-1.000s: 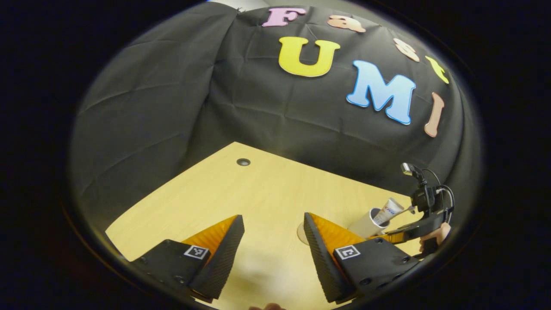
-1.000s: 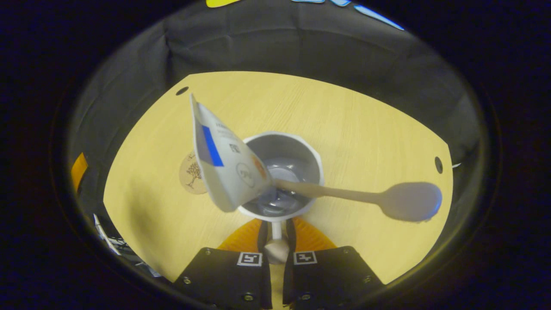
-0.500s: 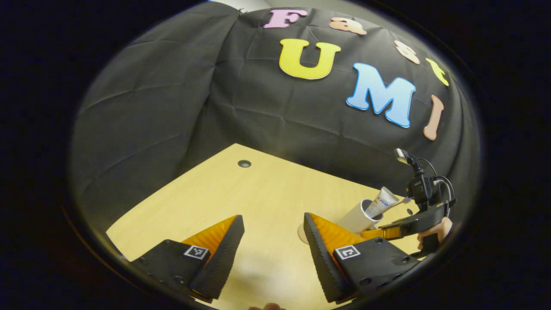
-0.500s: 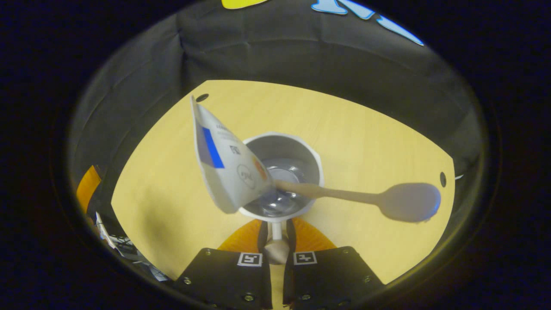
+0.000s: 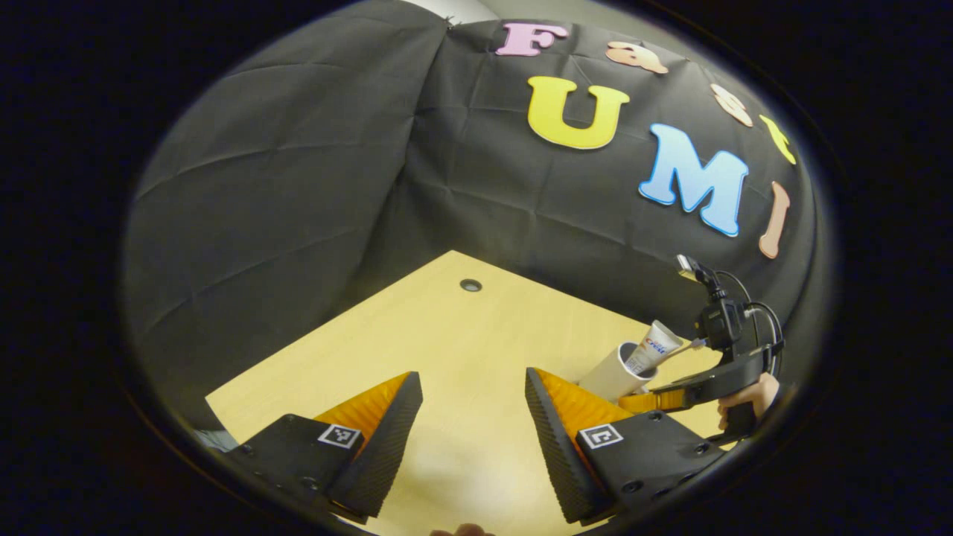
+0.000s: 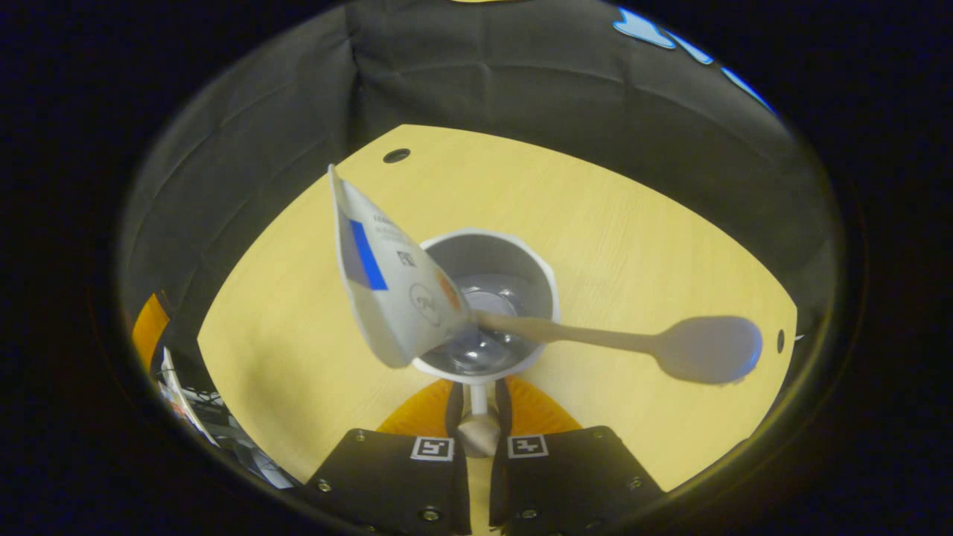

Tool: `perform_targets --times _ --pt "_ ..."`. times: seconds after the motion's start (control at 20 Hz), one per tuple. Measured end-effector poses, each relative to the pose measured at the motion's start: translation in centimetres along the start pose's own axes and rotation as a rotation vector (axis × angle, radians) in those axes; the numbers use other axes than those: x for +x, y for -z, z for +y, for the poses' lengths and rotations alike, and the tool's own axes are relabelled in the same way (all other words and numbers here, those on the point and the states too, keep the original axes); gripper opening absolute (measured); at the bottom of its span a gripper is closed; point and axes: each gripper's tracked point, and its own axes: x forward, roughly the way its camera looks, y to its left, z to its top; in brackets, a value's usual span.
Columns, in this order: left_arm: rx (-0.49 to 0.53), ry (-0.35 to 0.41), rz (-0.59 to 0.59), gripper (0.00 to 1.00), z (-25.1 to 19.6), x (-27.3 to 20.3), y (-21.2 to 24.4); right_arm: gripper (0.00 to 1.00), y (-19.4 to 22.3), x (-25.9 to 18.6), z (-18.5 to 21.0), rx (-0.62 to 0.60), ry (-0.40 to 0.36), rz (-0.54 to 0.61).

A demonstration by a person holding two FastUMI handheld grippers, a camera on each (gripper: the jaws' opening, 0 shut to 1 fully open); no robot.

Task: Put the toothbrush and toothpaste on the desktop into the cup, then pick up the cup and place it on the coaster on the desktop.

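The right gripper (image 6: 476, 406) was clamped on the handle of the white plastic cup (image 6: 485, 301), its two fingers pressed close on either side of that narrow handle. In the cup leaned the white toothpaste tube with a blue stripe (image 6: 387, 279) and the tan-handled toothbrush with a pale blue-grey head (image 6: 640, 344), both reaching well past the rim. The left gripper (image 5: 469, 432) hung with its fingers spread wide apart, holding nothing, above the pale wooden desktop (image 5: 461, 335).

The risk, as I judged it, lay in that thin handle: a grip on so small a part could let the cup swing or twist, and the tube and brush (top-heavy, resting loosely against opposite sides) might tip out if the cup tilted on its way to the coaster. A hard set-down could do the same.

The right gripper view looked down into the cup and showed how the two items sat inside. The left gripper view gave the side aspect instead: the cup (image 5: 614, 370) tilted, the hand (image 5: 744, 398) carrying the right gripper (image 5: 646, 401), and whether the cup touched the desktop I could not tell.
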Motion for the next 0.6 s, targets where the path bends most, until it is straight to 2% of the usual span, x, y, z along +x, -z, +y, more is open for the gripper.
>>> perform_targets --times 0.15,0.2,0.25,0.3,0.35,0.4,0.45,0.6 --pt "-0.014 -0.027 -0.004 0.96 1.4 -0.6 0.2 0.11 -1.2 2.2 2.9 -0.015 0.015 0.016" --pt "-0.016 -0.032 -0.004 0.91 1.7 -0.8 0.3 0.12 -1.2 2.6 3.6 -0.016 0.019 0.024" --pt "-0.018 -0.039 0.000 0.91 2.0 -1.0 0.6 0.12 -1.5 3.1 3.8 -0.020 0.025 0.031" --pt "-0.019 -0.045 0.002 0.96 2.2 -1.0 0.8 0.11 -1.9 3.3 4.7 -0.024 0.032 0.033" --pt "-0.022 -0.051 0.002 0.91 2.4 -1.3 0.9 0.12 -2.2 3.5 5.6 -0.028 0.033 0.028" --pt "-0.028 -0.054 0.003 0.96 2.6 -1.3 1.1 0.12 -1.7 2.7 5.9 -0.033 0.036 0.032" --pt "-0.036 -0.056 0.005 0.91 2.6 -1.4 1.2 0.12 -2.1 3.0 6.6 -0.036 0.039 0.029" --pt "-0.040 -0.059 0.003 0.91 2.3 -1.5 1.3 0.12 -1.8 3.7 6.6 -0.031 0.040 0.035"
